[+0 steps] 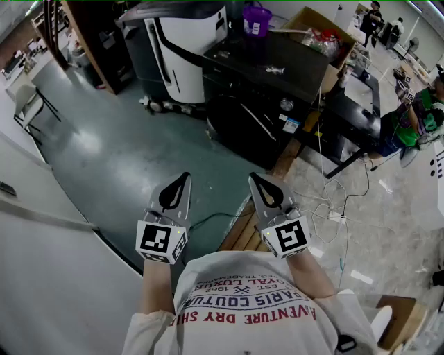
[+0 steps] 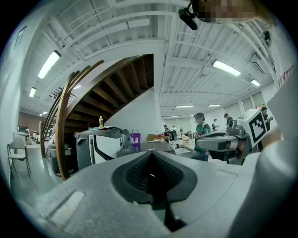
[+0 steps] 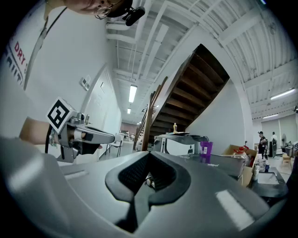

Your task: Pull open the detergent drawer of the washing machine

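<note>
Washing machine [image 1: 267,90]: it appears to be the black, boxy appliance with a flat matte top, a small round dial and a pale sticker near its front edge. It stands on the floor [image 1: 104,139] well ahead of both grippers. At this range its detergent drawer cannot be told apart from the dark front. A purple plastic bucket [image 1: 257,17] sits at the back of its top, and an open cardboard box [image 1: 320,31] is near its right rear corner. To its left stands a white appliance [image 1: 187,48] with a smooth shell and a curved black band across it.

The left gripper [image 1: 184,179] and right gripper [image 1: 254,177] are held level, side by side and apart, close to the person's chest. Each is a grey teardrop-shaped body with a dark pad recess and a cube of square black-and-white markers at the hand end. In the left gripper view the 2 jaws are clenched together, ribbed black pads meeting with nothing between them. The right gripper view shows the same: jaws closed, nothing held.

The floor is glossy grey-green on the left. A slatted wooden pallet [image 1: 243,234] lies below the right gripper, and thin white cables [image 1: 340,208] curl over paler flooring on the right. A dark wooden staircase [image 2: 116,79] with a curved rail rises behind the appliances.
</note>
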Action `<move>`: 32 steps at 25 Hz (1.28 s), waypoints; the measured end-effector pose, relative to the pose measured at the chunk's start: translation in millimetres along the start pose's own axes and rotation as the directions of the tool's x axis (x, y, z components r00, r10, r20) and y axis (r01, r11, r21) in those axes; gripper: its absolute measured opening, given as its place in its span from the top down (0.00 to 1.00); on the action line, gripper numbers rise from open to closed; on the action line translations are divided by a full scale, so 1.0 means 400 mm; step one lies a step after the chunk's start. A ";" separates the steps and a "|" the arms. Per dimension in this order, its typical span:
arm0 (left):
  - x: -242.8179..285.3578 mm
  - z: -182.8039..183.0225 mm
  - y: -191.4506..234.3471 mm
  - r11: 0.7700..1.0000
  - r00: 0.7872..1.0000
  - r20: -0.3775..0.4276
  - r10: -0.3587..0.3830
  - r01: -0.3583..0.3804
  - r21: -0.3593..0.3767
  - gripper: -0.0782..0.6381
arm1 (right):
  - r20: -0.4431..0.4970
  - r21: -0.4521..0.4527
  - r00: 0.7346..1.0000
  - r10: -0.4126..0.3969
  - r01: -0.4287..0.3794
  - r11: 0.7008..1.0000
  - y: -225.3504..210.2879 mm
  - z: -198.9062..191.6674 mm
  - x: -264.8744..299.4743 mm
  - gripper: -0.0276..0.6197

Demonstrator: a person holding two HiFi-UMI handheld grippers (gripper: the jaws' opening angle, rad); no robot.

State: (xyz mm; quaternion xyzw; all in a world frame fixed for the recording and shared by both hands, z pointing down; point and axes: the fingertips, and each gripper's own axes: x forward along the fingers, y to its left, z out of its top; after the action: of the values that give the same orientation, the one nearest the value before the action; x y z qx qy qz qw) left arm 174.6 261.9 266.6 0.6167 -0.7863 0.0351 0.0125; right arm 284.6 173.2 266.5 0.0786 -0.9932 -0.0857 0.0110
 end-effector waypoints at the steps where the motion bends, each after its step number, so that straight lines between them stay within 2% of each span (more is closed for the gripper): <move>1: 0.001 -0.004 0.000 1.000 1.000 -0.003 0.001 -0.001 0.001 0.88 | -0.001 0.000 1.000 0.000 0.000 1.000 0.000 -0.003 0.000 0.96; 9: 0.003 -0.013 0.020 1.000 1.000 -0.004 -0.009 0.009 0.003 0.88 | -0.005 -0.003 1.000 -0.013 0.013 1.000 0.007 -0.002 0.023 0.96; 15: -0.006 -0.011 0.034 1.000 0.999 0.030 -0.027 0.027 -0.015 0.88 | -0.003 -0.001 0.998 -0.063 0.063 0.998 0.011 0.004 0.035 0.96; 16: -0.006 -0.013 0.039 0.999 0.999 0.039 -0.029 0.030 -0.023 0.80 | -0.004 0.002 0.998 -0.069 0.069 0.998 0.012 0.001 0.039 0.96; 17: -0.005 -0.018 0.045 0.999 0.999 0.041 -0.032 0.033 -0.030 0.58 | -0.007 0.006 0.997 -0.073 0.073 0.997 0.013 -0.002 0.043 0.96; 18: -0.004 -0.026 0.053 0.999 0.999 0.035 -0.034 0.035 -0.034 0.49 | -0.013 0.011 0.997 -0.075 0.076 0.997 0.016 -0.006 0.050 0.96; 27: -0.011 -0.110 0.124 0.997 0.999 -0.035 -0.021 0.019 -0.070 0.48 | -0.063 -0.032 0.996 -0.066 0.064 0.997 0.033 -0.052 0.118 0.96; 32: 0.058 -0.156 0.182 0.997 0.997 -0.079 -0.018 0.012 -0.073 0.48 | -0.072 -0.029 0.996 -0.060 0.058 0.998 -0.012 -0.099 0.219 0.96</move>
State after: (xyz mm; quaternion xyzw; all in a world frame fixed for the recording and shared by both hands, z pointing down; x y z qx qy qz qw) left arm 97.1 261.2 327.3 0.6200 -0.7812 0.0312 0.0665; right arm 200.3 148.0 305.5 0.1109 -0.9881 -0.0962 0.0455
